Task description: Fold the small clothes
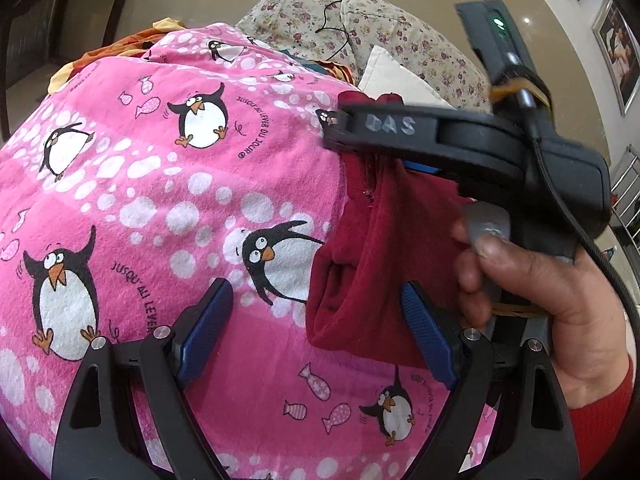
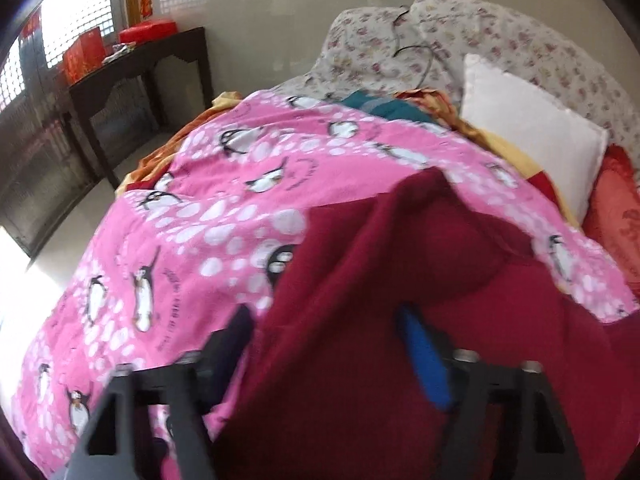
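On the pink blanket (image 1: 160, 200), "JUSQU'AU LEVER DU JOUR" is printed; the maroon garment (image 1: 372, 272) is pinched by the right gripper (image 1: 340, 130), while the left gripper (image 1: 316, 332) is spread, empty.

pink penguin blanket (image 1: 168, 200) over the bed — white pillow (image 2: 528, 140), floral cover (image 2: 520, 40), dark side table (image 2: 140, 68) behind

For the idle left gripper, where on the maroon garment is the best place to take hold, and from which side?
Judging from the left wrist view, the maroon garment hangs from the right gripper with its folded lower hem nearest the left gripper, whose jaws stand open. That hem looks like the best grip: come from below and in front, one pad either side of the edge, above the pink penguin blanket.
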